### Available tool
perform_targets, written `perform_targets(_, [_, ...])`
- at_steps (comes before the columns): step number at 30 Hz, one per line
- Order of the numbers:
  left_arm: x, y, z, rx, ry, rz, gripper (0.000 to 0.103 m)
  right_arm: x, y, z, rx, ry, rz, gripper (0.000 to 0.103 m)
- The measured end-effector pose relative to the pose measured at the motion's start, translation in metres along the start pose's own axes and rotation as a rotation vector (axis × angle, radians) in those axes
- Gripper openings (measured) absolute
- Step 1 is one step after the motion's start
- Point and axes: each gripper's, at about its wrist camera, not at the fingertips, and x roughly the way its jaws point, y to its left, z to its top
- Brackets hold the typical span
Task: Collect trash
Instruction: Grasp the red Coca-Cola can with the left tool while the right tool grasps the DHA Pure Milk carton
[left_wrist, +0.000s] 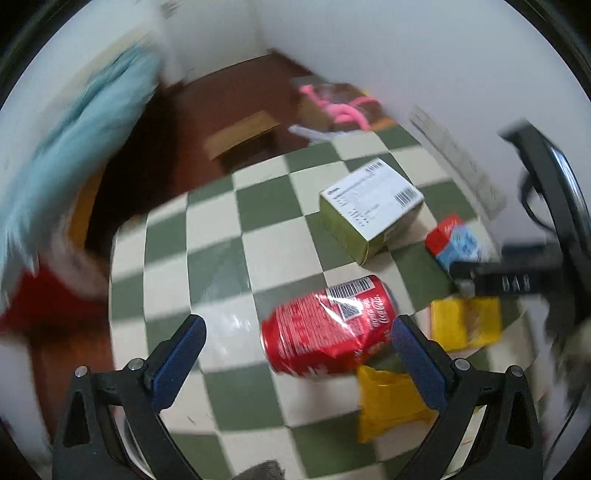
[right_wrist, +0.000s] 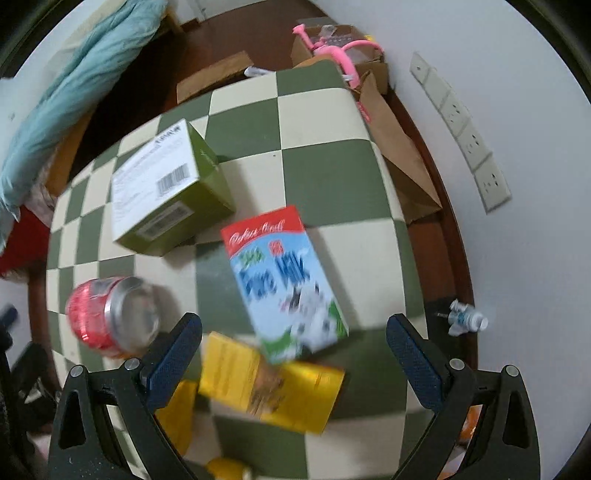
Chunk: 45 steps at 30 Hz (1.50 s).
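Note:
A dented red cola can (left_wrist: 328, 325) lies on its side on the green-and-cream checkered table (left_wrist: 221, 236). My left gripper (left_wrist: 297, 328) is open above the table, the can lying between its fingers, nearer the right one. The can also shows in the right wrist view (right_wrist: 110, 317). My right gripper (right_wrist: 293, 326) is open and empty, above a blue-and-red milk carton (right_wrist: 284, 284) and a yellow packet (right_wrist: 273, 391). A green box with a white label (right_wrist: 166, 192) lies farther back; it also shows in the left wrist view (left_wrist: 369, 206).
A second yellow wrapper (left_wrist: 388, 402) lies near the can. A brown paper bag (right_wrist: 399, 147) stands beside the table's right edge. Cardboard boxes (right_wrist: 332, 40) and a pink object (right_wrist: 343, 55) sit on the floor behind. A blue cloth (right_wrist: 74, 85) hangs at left.

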Motion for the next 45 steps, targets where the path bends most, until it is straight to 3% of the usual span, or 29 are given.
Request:
perform_targets(1, [0.003, -0.002, 0.003, 0.050, 0.010, 0.010, 0.103, 0.007, -0.001, 0.003, 0.000, 0.008, 0.005, 0.099])
perform_targets(4, [0.011, -0.012, 0.009, 0.214, 0.030, -0.017, 0.103, 0.021, -0.005, 0.008, 0.018, 0.025, 0.044, 0.063])
perform_targets(8, [0.021, -0.035, 0.006, 0.473, 0.067, -0.080, 0.103, 0.011, -0.017, -0.008, 0.081, -0.008, 0.054, 0.062])
perform_targets(12, [0.045, -0.054, 0.001, 0.645, 0.142, -0.125, 0.103, 0.002, -0.028, -0.026, 0.126, -0.020, 0.075, 0.061])
perform_targets(17, [0.082, -0.067, -0.004, 0.740, 0.244, -0.113, 0.102, 0.000, -0.033, -0.034, 0.145, -0.021, 0.069, 0.061])
perform_targets(18, [0.087, -0.065, -0.001, 0.719, 0.255, -0.127, 0.102, 0.000, -0.032, -0.033, 0.143, -0.019, 0.067, 0.061])
perform_targets(20, [0.089, -0.061, 0.003, 0.675, 0.254, -0.166, 0.086, 0.000, -0.030, -0.032, 0.134, -0.014, 0.056, 0.061])
perform_targets(25, [0.088, -0.040, 0.009, 0.503, 0.265, -0.168, 0.086, -0.002, -0.024, -0.029, 0.121, -0.020, 0.060, 0.061])
perform_targets(27, [0.089, -0.026, 0.008, 0.382, 0.287, -0.134, 0.086, -0.007, -0.020, -0.031, 0.113, -0.034, 0.062, 0.060])
perform_targets(29, [0.094, -0.001, 0.004, 0.180, 0.354, -0.073, 0.086, -0.011, -0.015, -0.035, 0.107, -0.039, 0.058, 0.060])
perform_targets(30, [0.094, 0.015, -0.001, 0.054, 0.378, -0.106, 0.086, -0.013, -0.012, -0.037, 0.104, -0.034, 0.062, 0.060])
perform_targets(33, [0.091, 0.038, -0.017, -0.105, 0.347, -0.140, 0.086, -0.013, -0.001, -0.046, 0.095, -0.003, 0.064, 0.060])
perform_targets(42, [0.101, 0.028, -0.033, -0.042, 0.303, -0.102, 0.086, 0.000, 0.013, -0.049, 0.068, 0.062, 0.046, 0.063])
perform_targets(44, [0.095, 0.028, -0.037, -0.057, 0.270, -0.088, 0.073, 0.003, 0.016, -0.052, 0.055, 0.056, 0.021, 0.062])
perform_targets(45, [0.090, 0.033, -0.042, -0.059, 0.262, -0.089, 0.073, 0.002, 0.018, -0.054, 0.044, 0.039, 0.004, 0.061])
